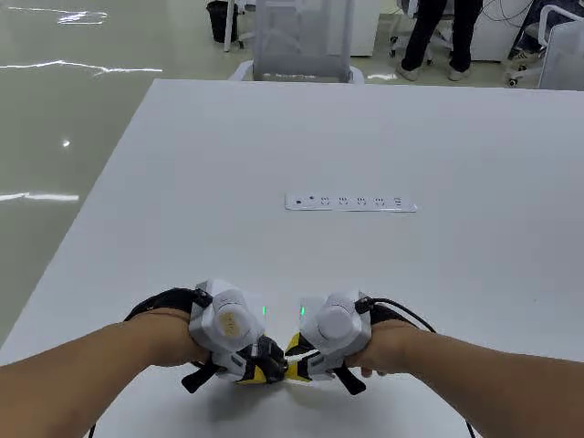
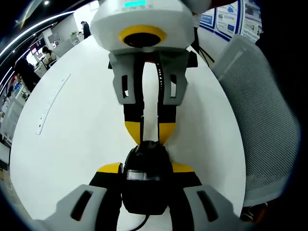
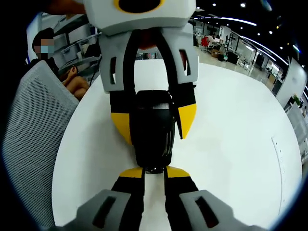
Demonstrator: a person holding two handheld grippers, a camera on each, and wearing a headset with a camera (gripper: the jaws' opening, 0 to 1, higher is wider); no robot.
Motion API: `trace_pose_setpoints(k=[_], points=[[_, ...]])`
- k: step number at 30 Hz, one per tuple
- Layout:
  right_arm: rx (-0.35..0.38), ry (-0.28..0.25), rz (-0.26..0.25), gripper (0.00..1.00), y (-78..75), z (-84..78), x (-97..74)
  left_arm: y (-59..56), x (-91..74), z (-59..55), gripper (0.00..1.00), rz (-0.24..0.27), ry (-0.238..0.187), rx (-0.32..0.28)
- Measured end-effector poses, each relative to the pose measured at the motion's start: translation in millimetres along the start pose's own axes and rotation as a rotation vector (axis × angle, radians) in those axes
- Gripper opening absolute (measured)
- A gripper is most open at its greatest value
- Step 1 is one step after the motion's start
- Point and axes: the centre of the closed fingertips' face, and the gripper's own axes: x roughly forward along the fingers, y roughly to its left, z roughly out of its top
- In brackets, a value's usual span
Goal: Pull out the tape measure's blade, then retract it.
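Note:
A black tape measure [image 1: 271,362] sits low over the white table's near edge, between two grippers that face each other. My left gripper [image 2: 147,166] is shut on its body [image 2: 144,187], one yellow-tipped finger on each side. My right gripper [image 3: 155,172] meets it head-on, its jaws pressed together on the blade's tip at the front of the case [image 3: 153,130]. Hardly any blade shows between the case and the right gripper [image 2: 147,134]. In the head view the left gripper [image 1: 258,370] is on the left and the right gripper [image 1: 294,354] on the right, almost touching.
A white power strip [image 1: 351,202] lies at mid-table. The white table [image 1: 365,128] stretches far ahead. A mesh chair [image 1: 301,41] stands at its far edge, with a person's legs [image 1: 438,36] beyond. Another mesh chair [image 2: 260,120] is close behind the grippers.

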Motion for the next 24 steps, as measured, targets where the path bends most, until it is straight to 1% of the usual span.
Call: trace_pose_setpoints(k=[1, 2, 3, 4, 5, 7, 8, 9, 10, 11, 12, 13, 15, 16, 17, 18, 19, 20, 21, 24], points=[[0.010, 0.005, -0.002, 0.15, -0.1, 0.4, -0.7, -1.1, 0.4, 0.2, 0.32, 0.000, 0.000, -0.001], [0.004, 0.007, -0.003, 0.15, 0.6, 0.5, -0.6, -0.5, 0.1, 0.0, 0.32, 0.000, 0.000, -0.001], [-0.019, 0.010, -0.008, 0.15, -0.1, -0.6, 0.2, -1.6, 0.1, 0.2, 0.32, 0.001, 0.000, -0.001], [-0.011, 0.012, -0.009, 0.14, -0.6, -0.3, 0.4, -0.1, -0.1, -0.3, 0.32, 0.001, 0.000, -0.002], [0.001, 0.025, -0.012, 0.14, -0.1, 0.4, 0.1, -0.6, 0.0, -0.3, 0.32, 0.001, 0.001, -0.004], [-0.013, 0.074, -0.032, 0.14, -0.3, -2.2, 1.5, -0.4, 0.5, 0.1, 0.32, 0.001, 0.002, -0.007], [-0.067, 0.118, -0.057, 0.14, 0.6, -3.0, 2.4, -0.5, 1.1, 0.2, 0.32, 0.000, 0.005, -0.006], [-0.080, 0.130, -0.072, 0.15, 0.5, -3.6, 4.0, -1.1, 1.7, 0.5, 0.32, 0.001, 0.010, -0.001], [-0.115, 0.148, -0.074, 0.15, 1.2, -7.7, 5.0, -0.6, 2.3, 0.8, 0.32, 0.000, 0.016, 0.003], [-0.169, 0.142, -0.072, 0.16, 1.0, -6.1, 7.0, -0.1, 2.4, 1.3, 0.32, 0.002, 0.016, 0.002], [-0.154, 0.142, -0.073, 0.17, 1.8, -8.6, 9.4, 1.6, 2.1, 0.9, 0.32, 0.004, 0.012, -0.002], [-0.145, 0.135, -0.070, 0.17, 0.3, -9.9, 10.2, 0.3, 1.9, 0.7, 0.32, 0.005, 0.010, -0.002], [-0.095, 0.116, -0.051, 0.17, -1.2, -9.0, 9.3, 0.4, 1.3, 0.2, 0.32, 0.008, 0.008, -0.004], [-0.119, 0.115, -0.047, 0.17, -0.9, -9.4, 9.9, 1.3, 1.2, 0.5, 0.32, 0.010, 0.007, -0.004], [-0.113, 0.115, -0.042, 0.17, -1.7, -9.4, 9.7, 1.3, 1.2, 0.6, 0.32, 0.011, 0.007, -0.006], [-0.042, 0.100, -0.026, 0.16, -0.6, -10.0, 10.6, 2.0, 1.1, 0.5, 0.32, 0.010, 0.008, -0.007], [0.001, 0.081, -0.018, 0.14, -1.0, -9.0, 9.4, 1.5, 1.1, 0.5, 0.32, 0.009, 0.009, -0.005], [0.014, 0.068, -0.016, 0.13, -1.7, -9.8, 9.9, 2.3, 1.0, 0.1, 0.32, 0.008, 0.010, -0.006], [-0.009, 0.078, -0.021, 0.13, -2.7, -10.3, 7.6, 2.2, 1.0, 0.0, 0.32, 0.007, 0.012, -0.007], [-0.006, 0.084, -0.022, 0.11, -1.7, -9.0, 7.8, 2.7, 0.9, -0.6, 0.32, 0.008, 0.015, -0.014]])
